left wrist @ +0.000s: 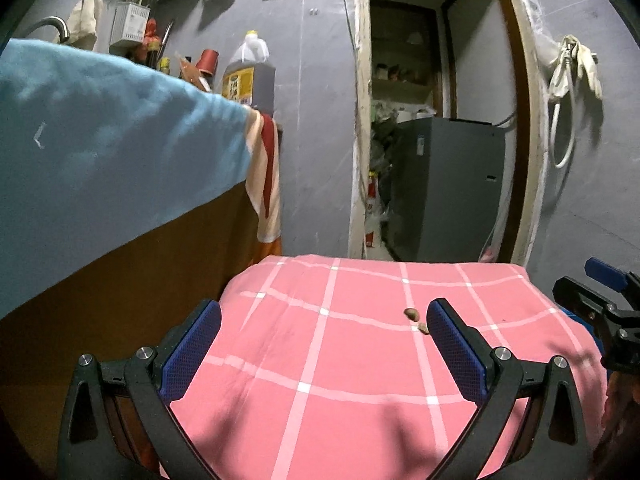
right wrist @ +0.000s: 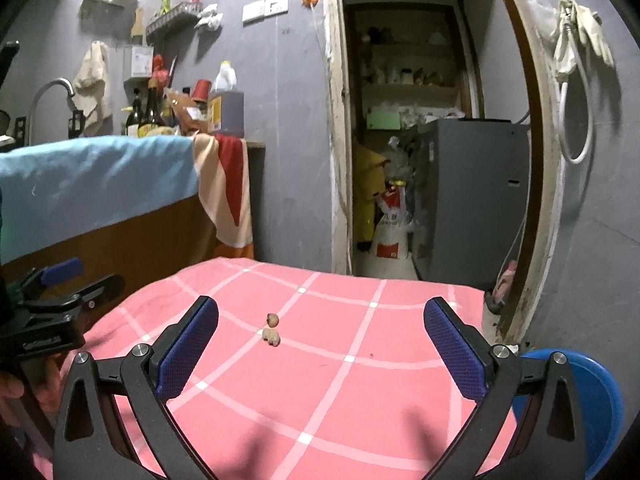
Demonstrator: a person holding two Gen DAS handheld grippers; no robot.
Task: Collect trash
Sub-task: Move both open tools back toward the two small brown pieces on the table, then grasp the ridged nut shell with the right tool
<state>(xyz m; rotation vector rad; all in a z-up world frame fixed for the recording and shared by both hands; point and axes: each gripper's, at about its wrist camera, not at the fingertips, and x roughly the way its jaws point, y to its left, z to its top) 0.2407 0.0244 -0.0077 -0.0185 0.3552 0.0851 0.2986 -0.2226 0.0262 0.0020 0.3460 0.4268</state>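
Right wrist: label writing unreadable

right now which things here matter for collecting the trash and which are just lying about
Part of the job:
- small brown scraps on the pink checked cloth
- blue bin beside the table
- left gripper and right gripper, both open

Just lying about:
- big oil jug
- red cup
- hanging towel
- grey cabinet
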